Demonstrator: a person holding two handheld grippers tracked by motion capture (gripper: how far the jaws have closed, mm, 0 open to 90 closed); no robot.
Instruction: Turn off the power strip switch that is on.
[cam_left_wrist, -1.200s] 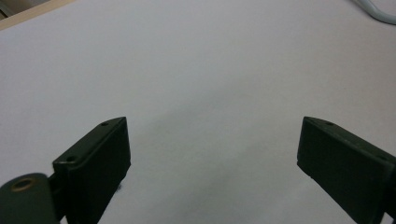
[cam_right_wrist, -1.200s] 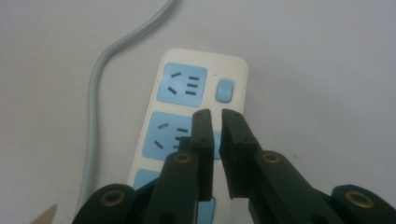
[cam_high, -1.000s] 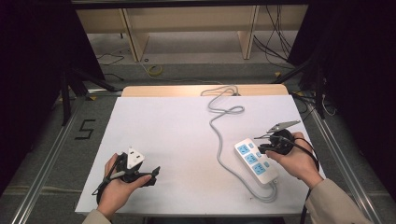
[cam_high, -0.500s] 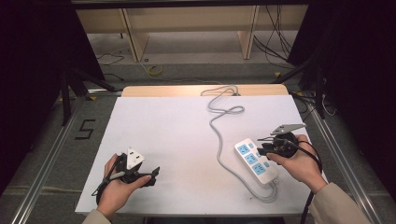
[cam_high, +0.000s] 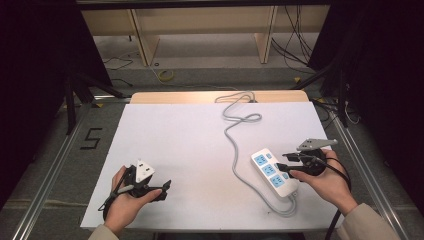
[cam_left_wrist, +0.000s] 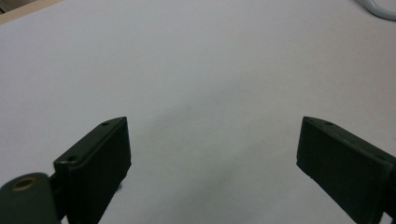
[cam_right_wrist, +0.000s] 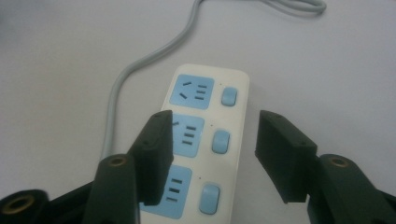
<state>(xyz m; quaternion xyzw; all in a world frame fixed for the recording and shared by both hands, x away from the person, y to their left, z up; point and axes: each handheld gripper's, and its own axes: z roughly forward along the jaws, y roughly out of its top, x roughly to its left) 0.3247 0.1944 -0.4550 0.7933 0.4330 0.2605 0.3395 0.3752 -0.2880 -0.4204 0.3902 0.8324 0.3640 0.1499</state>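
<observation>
- Power strip: white, three blue sockets, three blue switches, grey cord; lies below the right gripper, whose spread jaws have just been opening, straddling the middle switch.
- Left gripper: jaws spread, nothing between.
- Table: white sheet; dark room, wooden frame beyond.

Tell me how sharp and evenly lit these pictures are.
High view: the white table is bright, its surroundings dark. Left gripper view: soft, with a faint shadow on the surface. Right gripper view: the power strip is fairly sharp, the near jaws slightly blurred.
</observation>
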